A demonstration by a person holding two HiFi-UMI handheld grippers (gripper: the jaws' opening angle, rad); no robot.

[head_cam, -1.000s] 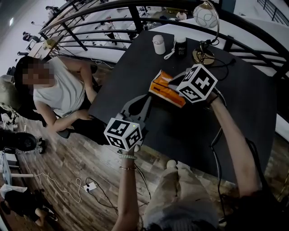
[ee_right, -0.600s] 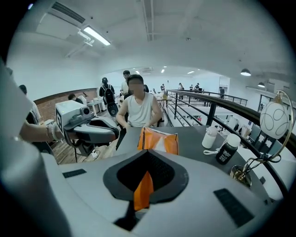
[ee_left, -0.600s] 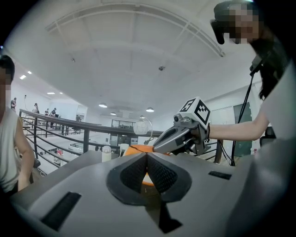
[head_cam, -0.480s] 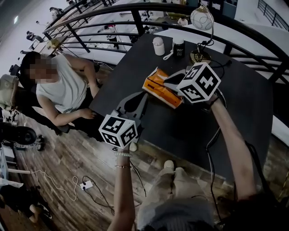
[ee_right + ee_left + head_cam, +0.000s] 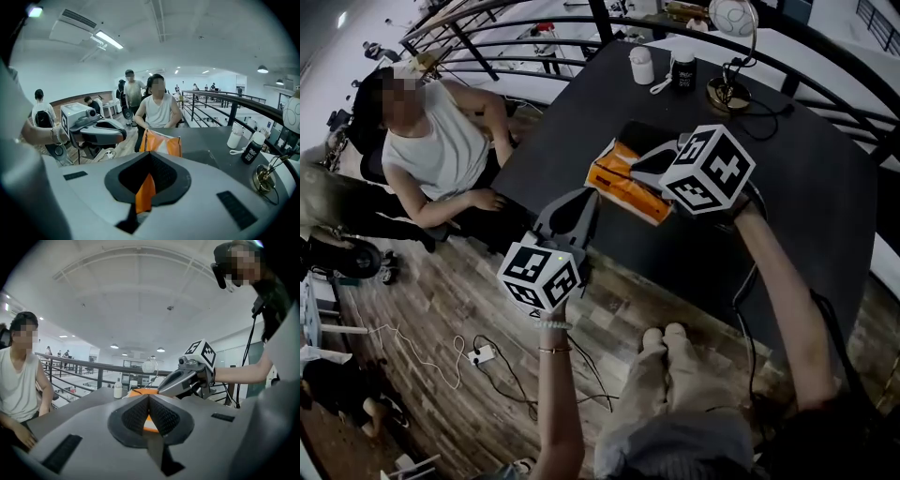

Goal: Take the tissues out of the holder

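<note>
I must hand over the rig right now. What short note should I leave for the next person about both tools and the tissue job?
Left tool: shut, with nothing clamped that I can see. Its tips point at the near corner of the orange tissue pack.
Right tool: shut on an orange flap of the pack.
Pack: at the near left part of the dark table. I cannot tell if it rests flat.
Done: the right tool has its grip.
To do: no loose tissue is in sight, so every tissue has yet to be pulled out.
</note>
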